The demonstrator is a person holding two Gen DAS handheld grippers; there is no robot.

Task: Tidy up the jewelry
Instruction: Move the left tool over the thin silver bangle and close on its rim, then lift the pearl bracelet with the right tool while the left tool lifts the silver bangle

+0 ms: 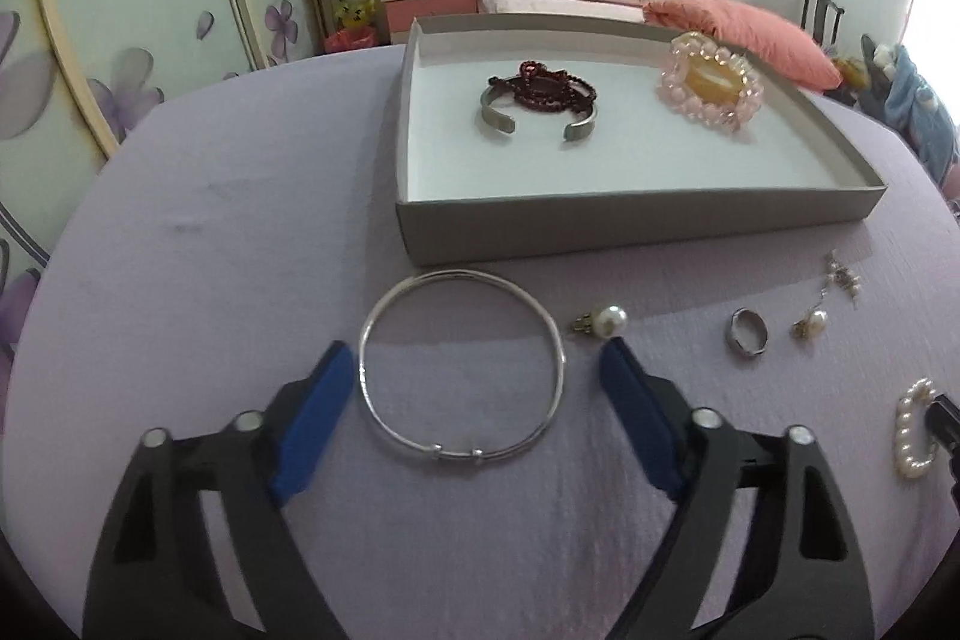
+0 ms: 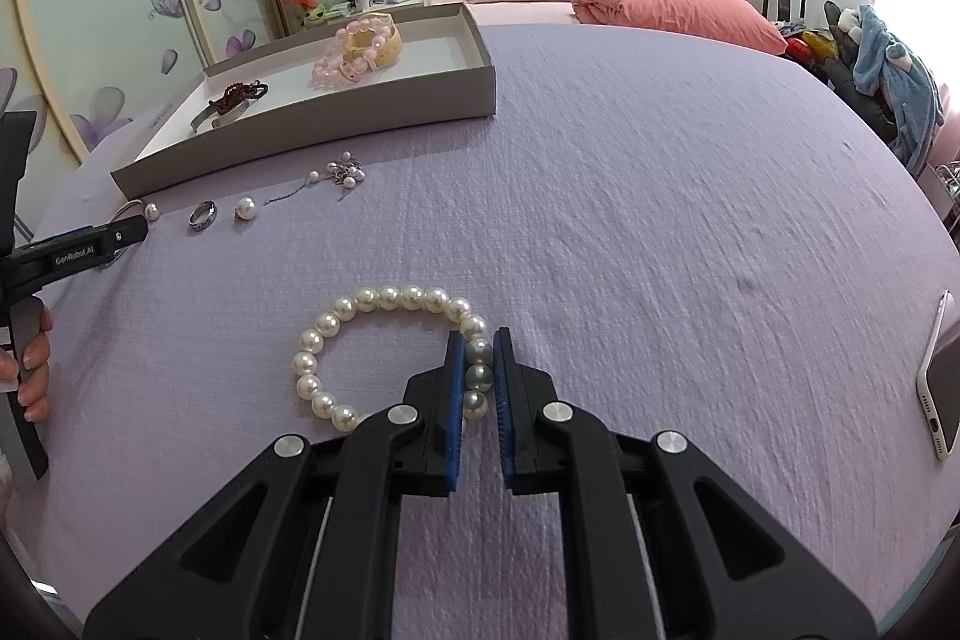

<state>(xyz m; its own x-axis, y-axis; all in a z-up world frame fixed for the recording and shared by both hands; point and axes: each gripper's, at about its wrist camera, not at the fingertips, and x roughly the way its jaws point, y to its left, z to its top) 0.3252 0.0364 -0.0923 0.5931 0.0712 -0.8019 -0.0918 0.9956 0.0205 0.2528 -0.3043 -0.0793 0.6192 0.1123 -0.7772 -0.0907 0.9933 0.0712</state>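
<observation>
A thin silver bangle (image 1: 367,340) lies flat on the lilac cloth in the left wrist view. My left gripper (image 1: 477,351) straddles it, open, with a blue pad on each side and neither pressing on it. In the right wrist view my right gripper (image 2: 478,340) is shut on the right side of a white pearl bracelet (image 2: 390,295), which rests on the cloth. The grey tray (image 1: 600,226) behind holds a silver cuff (image 1: 495,115), dark red beads (image 1: 540,79) and a pink bead bracelet (image 1: 708,85).
Loose on the cloth in front of the tray are a pearl earring (image 1: 609,321), a ring (image 1: 749,331), a second pearl earring (image 1: 813,322) and a dangling piece (image 1: 843,274). A phone (image 2: 942,382) lies at the right edge. A bed stands behind.
</observation>
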